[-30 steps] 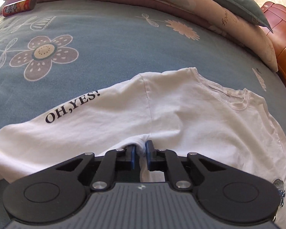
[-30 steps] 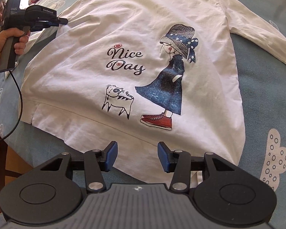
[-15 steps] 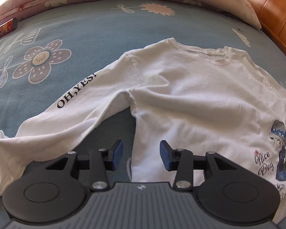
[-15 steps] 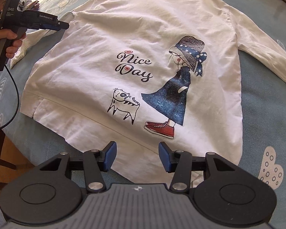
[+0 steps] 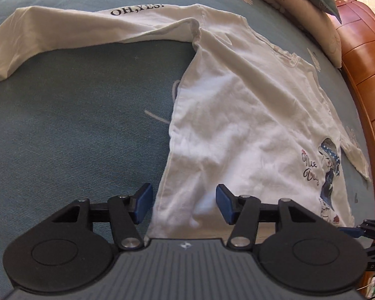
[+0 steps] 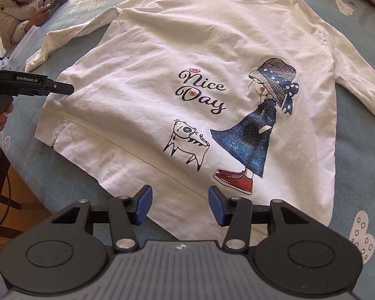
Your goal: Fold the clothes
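Observation:
A white long-sleeved shirt (image 5: 237, 125) (image 6: 187, 62) lies face up on the blue bed sheet (image 5: 62, 137), with a "Nice Day" print of a girl and a cat. Its sleeve marked "OH,YES!" (image 5: 62, 30) stretches away to the left. My left gripper (image 5: 183, 197) (image 6: 62, 89) hovers over the shirt's side edge, near the hem corner. Its jaws are opening; the cloth edge lies under the gap and the pads do not press on it. Over the bottom hem, my right gripper (image 6: 179, 200) stands open with only flat cloth below it.
A person (image 6: 25, 0) leans on the bed's far left corner with a phone. Folded quilts and a pillow (image 5: 300, 0) line the head of the bed by a wooden headboard (image 5: 362, 62). The bed's edge drops off at lower left in the right wrist view.
My left gripper let go of the shirt at the underarm, opened, and slid down along the side edge toward the hem. The right gripper stayed over the hem, open.

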{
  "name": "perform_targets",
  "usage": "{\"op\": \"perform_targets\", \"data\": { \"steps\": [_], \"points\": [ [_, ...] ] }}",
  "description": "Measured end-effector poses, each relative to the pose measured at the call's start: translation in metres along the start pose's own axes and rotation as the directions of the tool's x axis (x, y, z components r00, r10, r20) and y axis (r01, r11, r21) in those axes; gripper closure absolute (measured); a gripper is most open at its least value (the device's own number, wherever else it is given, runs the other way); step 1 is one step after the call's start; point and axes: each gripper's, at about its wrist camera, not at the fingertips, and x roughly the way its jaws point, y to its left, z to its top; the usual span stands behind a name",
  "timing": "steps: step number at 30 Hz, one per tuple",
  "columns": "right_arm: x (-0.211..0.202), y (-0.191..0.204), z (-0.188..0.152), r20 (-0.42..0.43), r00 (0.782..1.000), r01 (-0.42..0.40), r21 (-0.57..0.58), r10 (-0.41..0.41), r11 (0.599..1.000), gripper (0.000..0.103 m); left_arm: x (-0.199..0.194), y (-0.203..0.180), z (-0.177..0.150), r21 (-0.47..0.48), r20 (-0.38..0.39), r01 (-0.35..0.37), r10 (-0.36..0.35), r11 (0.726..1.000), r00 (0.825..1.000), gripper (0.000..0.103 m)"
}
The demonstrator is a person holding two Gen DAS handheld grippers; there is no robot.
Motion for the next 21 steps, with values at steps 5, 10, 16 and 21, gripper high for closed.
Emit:
{"op": "perform_targets", "data": {
  "steps": [5,10,16,21],
  "points": [
    [0.003,0.011,0.004,-0.001,1.0,-0.011,-0.016,0.011,1.0,0.048,-0.002,0.026,-0.013,-0.133,-0.032,0.194,-0.2,0.972,0.979,0.047],
    [0.006,0.022,0.008,0.0,1.0,-0.02,-0.051,0.02,0.999,0.048,-0.002,0.041,-0.011,-0.159,-0.049,0.212,-0.223,0.964,0.974,0.075],
    [0.01,0.035,0.007,-0.008,1.0,-0.026,-0.099,0.025,0.995,0.048,-0.011,0.025,0.003,-0.007,-0.054,0.066,-0.066,0.998,0.996,0.088],
    [0.019,0.071,0.002,0.015,1.0,0.004,-0.371,0.002,0.929,0.048,-0.026,-0.016,-0.009,0.272,0.005,-0.102,0.105,0.957,0.995,0.068]
  ]
}}
